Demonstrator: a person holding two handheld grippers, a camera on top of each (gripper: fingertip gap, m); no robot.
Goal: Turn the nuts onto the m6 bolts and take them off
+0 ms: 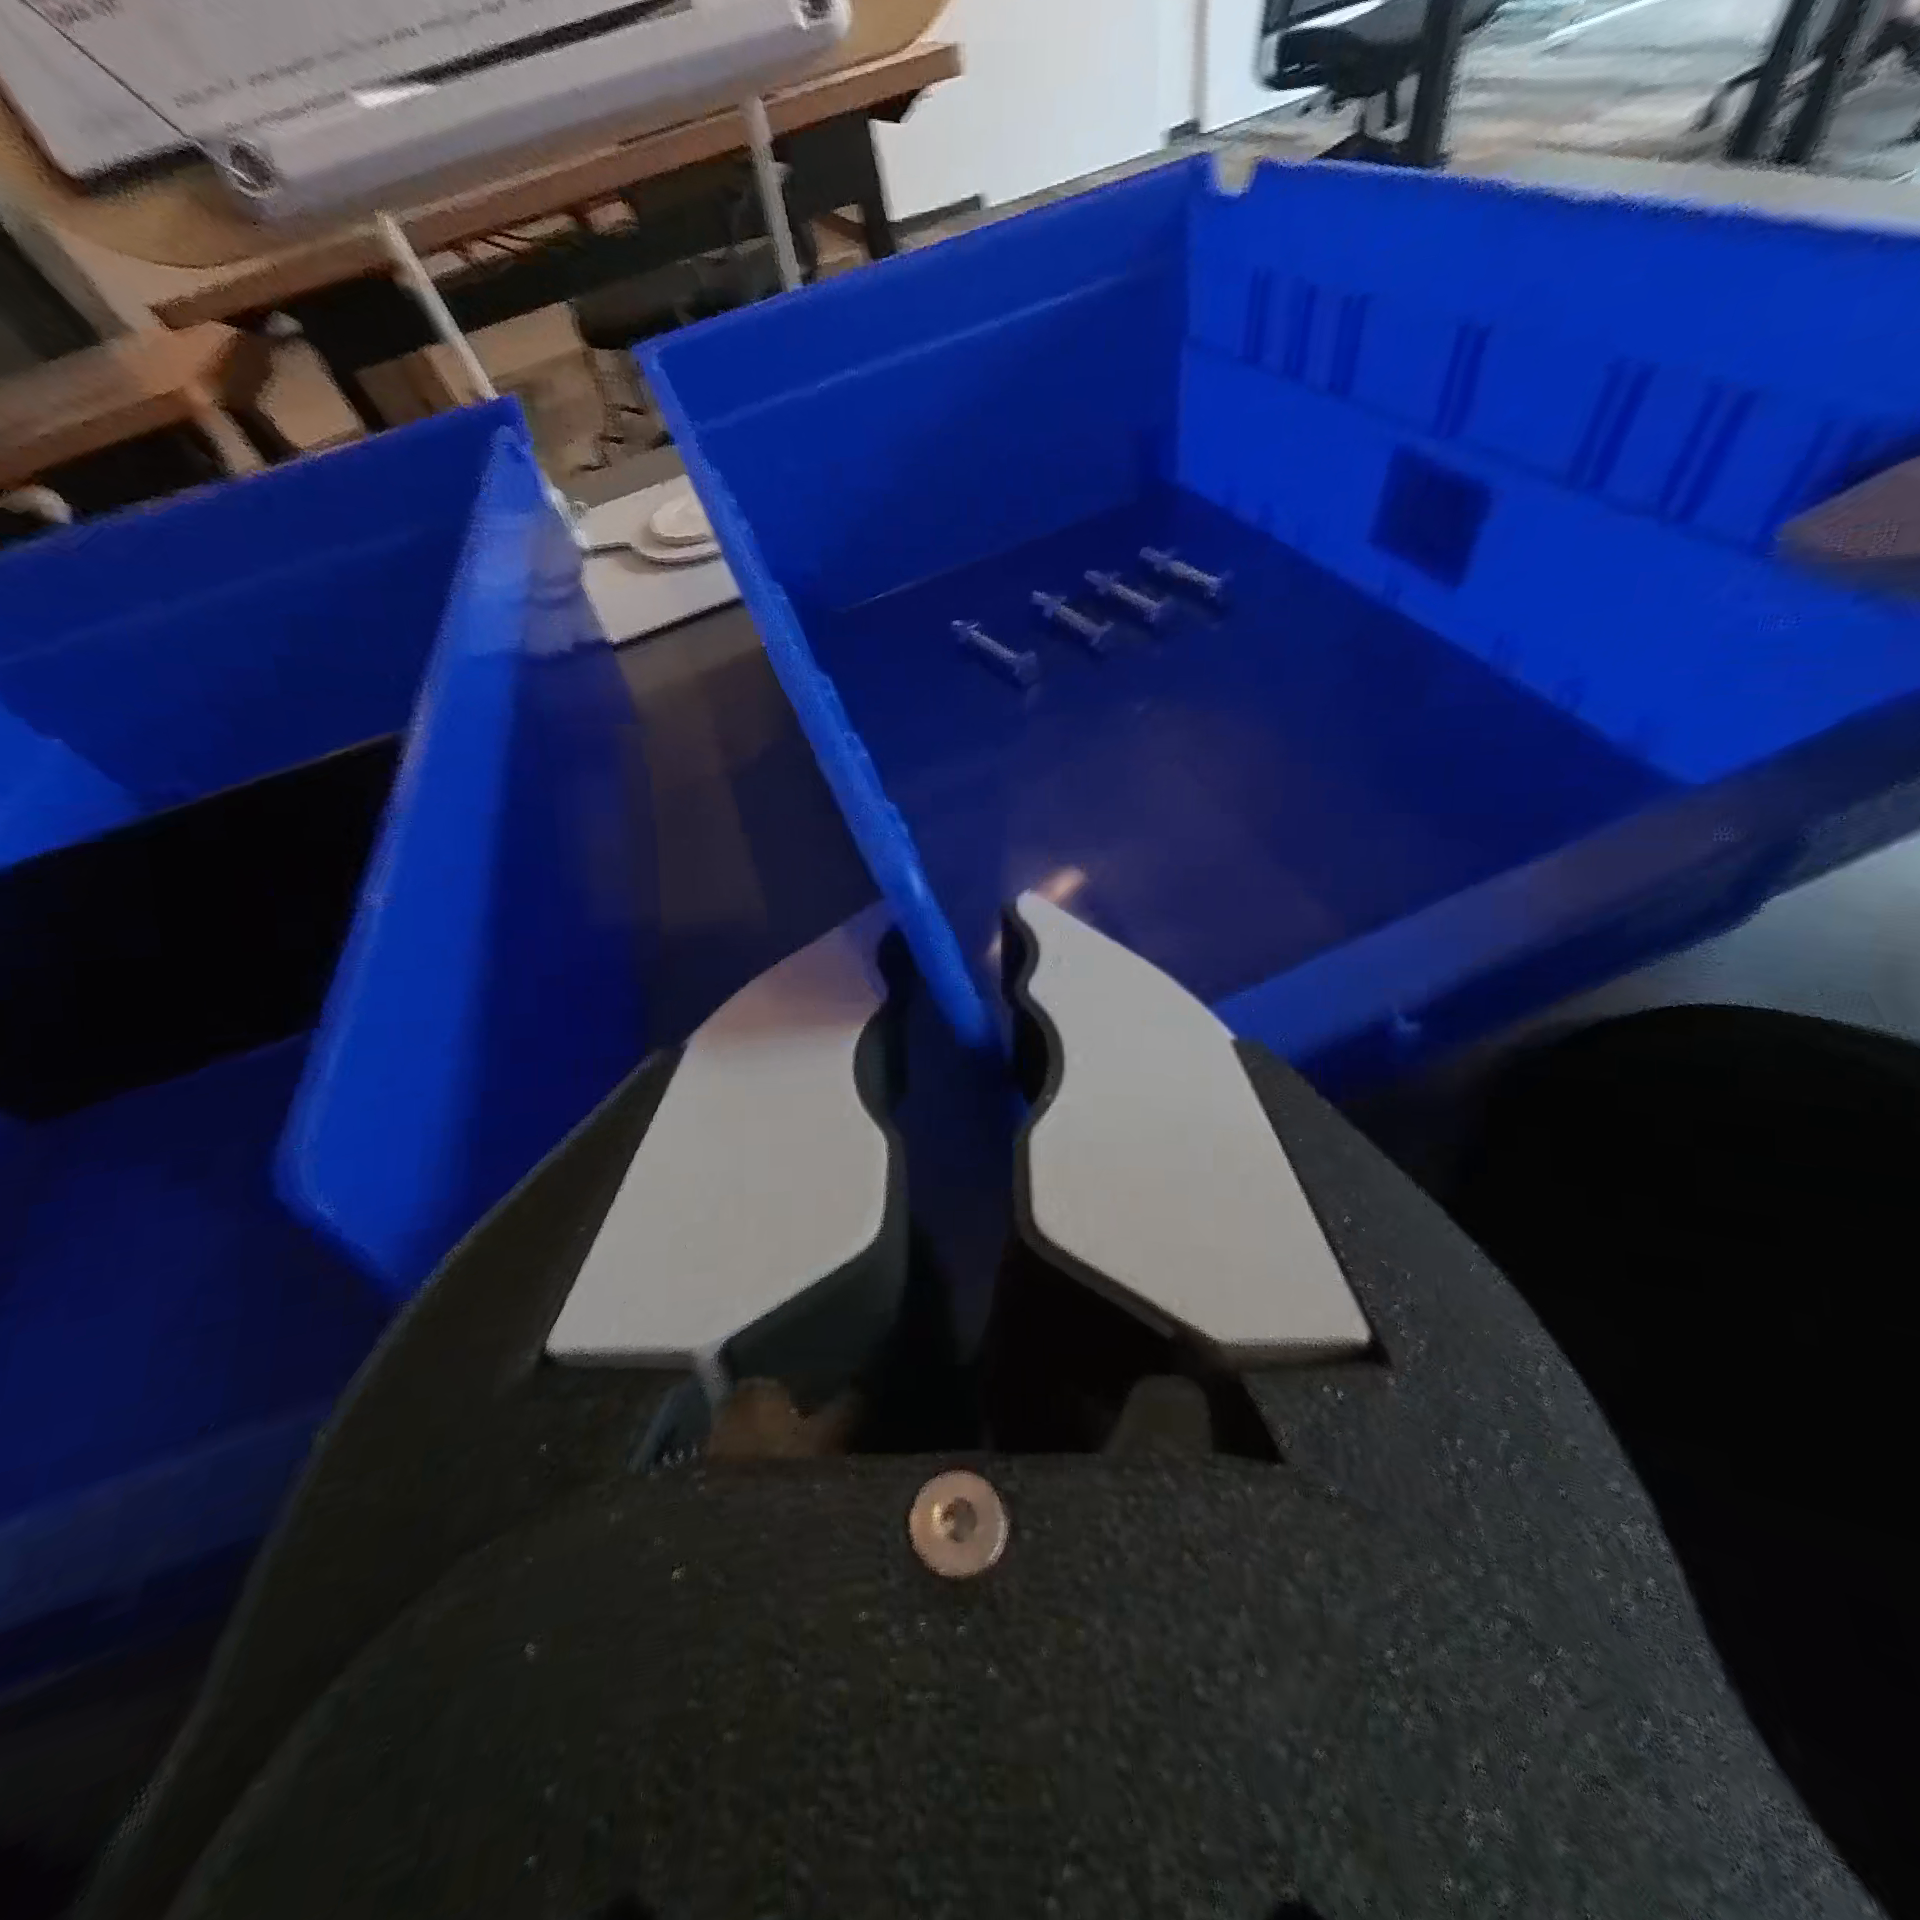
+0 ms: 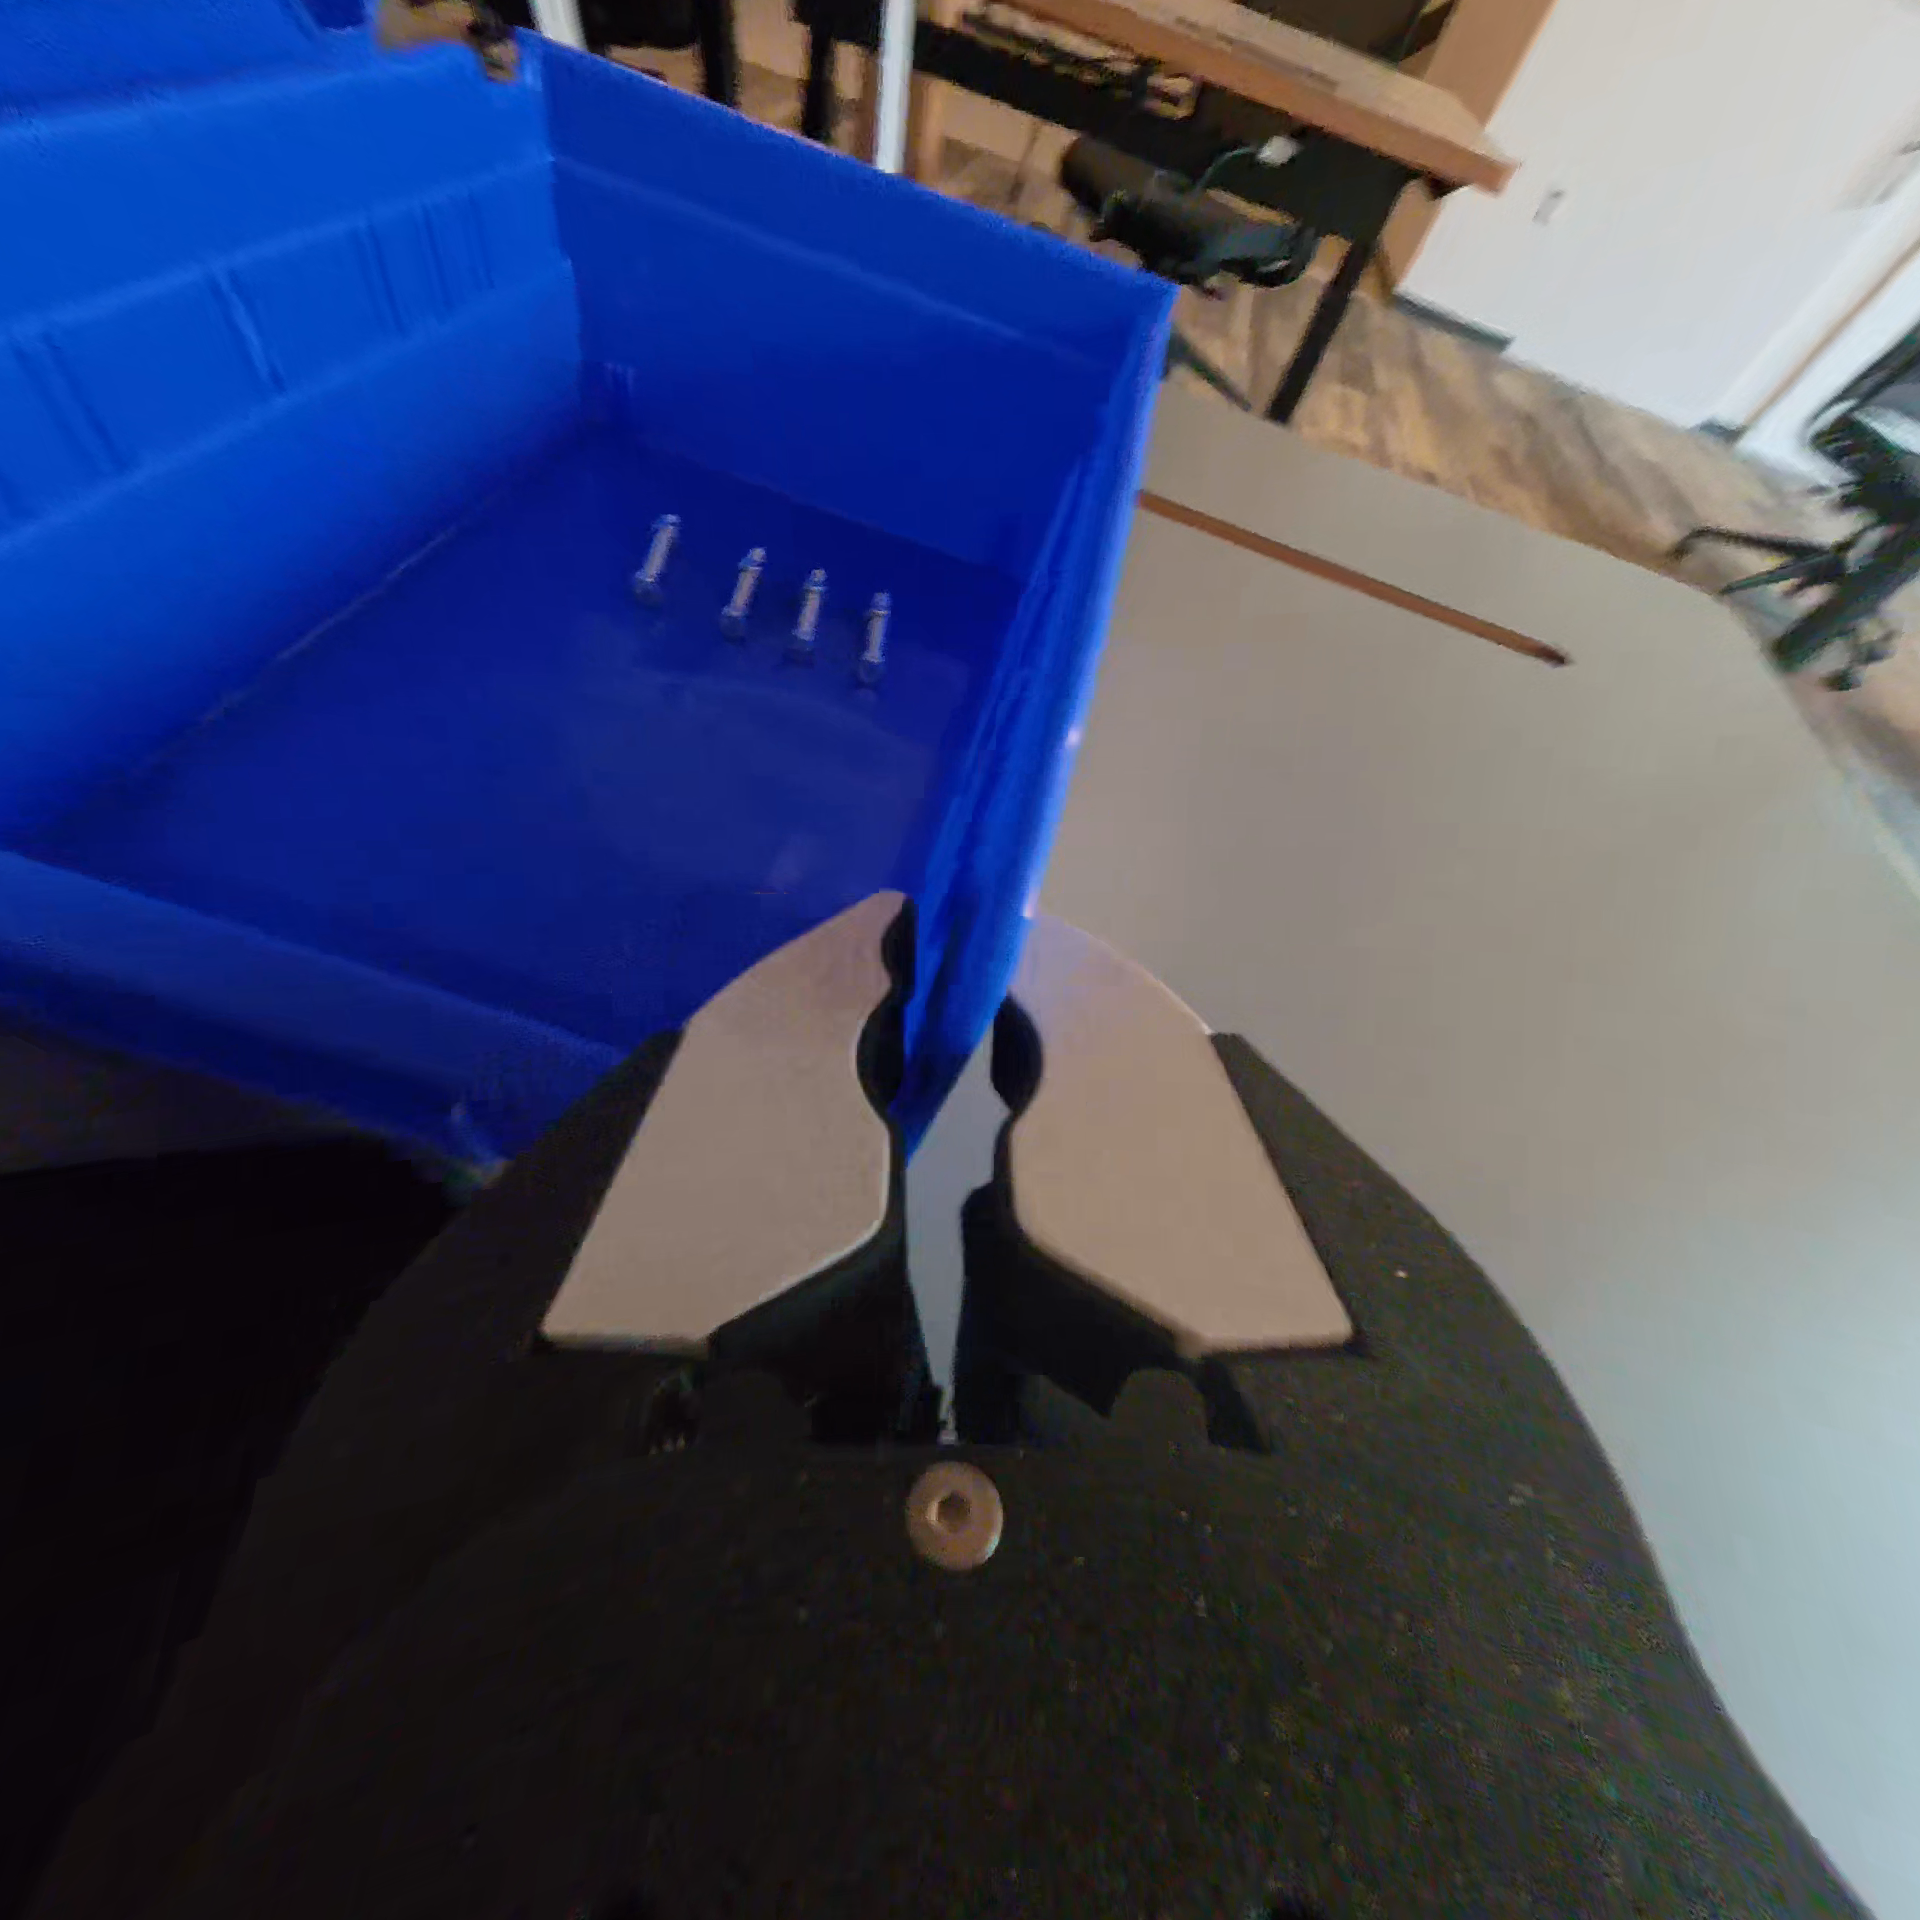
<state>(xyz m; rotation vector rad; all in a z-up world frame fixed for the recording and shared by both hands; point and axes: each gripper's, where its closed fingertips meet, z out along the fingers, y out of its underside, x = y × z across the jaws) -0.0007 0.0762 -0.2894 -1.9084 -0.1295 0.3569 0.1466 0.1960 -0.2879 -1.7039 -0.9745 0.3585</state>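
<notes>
Step in hand: both grippers take hold of the blue bin (image 1: 1299,727) by its two side walls; my judgement is that the bin is being lifted or moved on the bench (image 2: 1455,935), before any work on the bolts.
Left gripper (image 1: 951,997): its jaws are nearly closed on the left wall of the bin, close to the front corner; the thin blue rim goes between the two metal fingers (image 1: 1132,1122), and they appear to press on it.
Right gripper (image 2: 951,997): its jaws are nearly closed on the right wall of the same bin, also near the front corner, with the wall pinched between them.
How to do it well: I think both sides should move together and stay level, because a tilt can make the bolts roll. The grip is only on thin plastic edges, so a slow and even motion is safer.
Bolts (image 2: 764,603): four small silver bolts lie on the floor of the bin, side by side in a row, towards the back wall. Each seems to carry a nut on its shaft, but they are too small to be sure.
Second blue bin (image 1: 395,831): it stands just beside the first one, on its left; what is inside cannot be seen.
Pencil (image 2: 1351,577): it lies on the bench, well apart from the bin.
</notes>
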